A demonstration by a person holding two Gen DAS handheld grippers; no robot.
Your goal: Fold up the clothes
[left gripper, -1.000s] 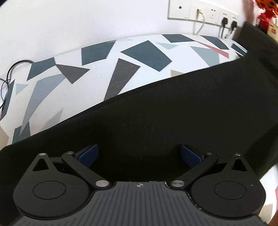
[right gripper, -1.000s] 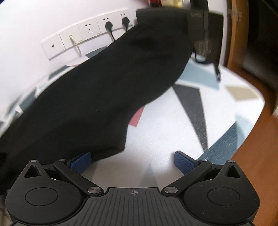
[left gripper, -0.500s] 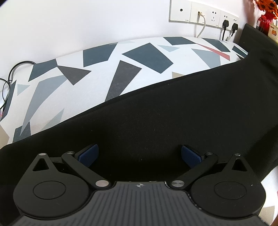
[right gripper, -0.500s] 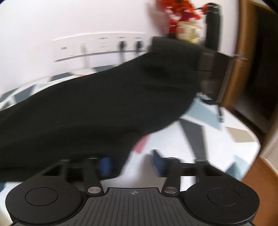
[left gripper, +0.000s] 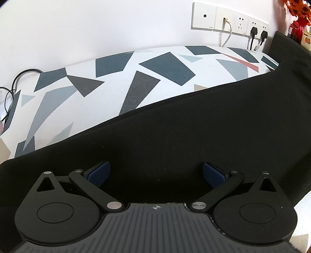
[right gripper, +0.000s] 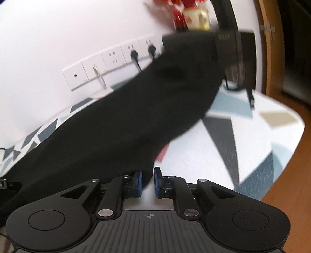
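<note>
Cloth: my black garment (left gripper: 194, 136) lies spread on the table (left gripper: 116, 81) — no fold yet.
Left tongs (left gripper: 156, 173): gaping, empty.
Right tongs (right gripper: 147, 182): closing on a hem corner — everything left.

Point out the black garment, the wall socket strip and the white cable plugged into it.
Black fabric garment (left gripper: 194, 136): left wrist view, middle of the cloth.
White wall socket strip (left gripper: 204, 16): left wrist view, leftmost plate.
White plugged-in cable (left gripper: 227, 37): left wrist view, hanging stretch.

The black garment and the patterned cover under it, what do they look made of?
The black garment looks like soft, matte knit, perhaps cotton: no sheen, faint lint specks, limp drape. The patterned cover looks like printed woven cloth, matte with fine grain; the exact fibre is unclear.
</note>
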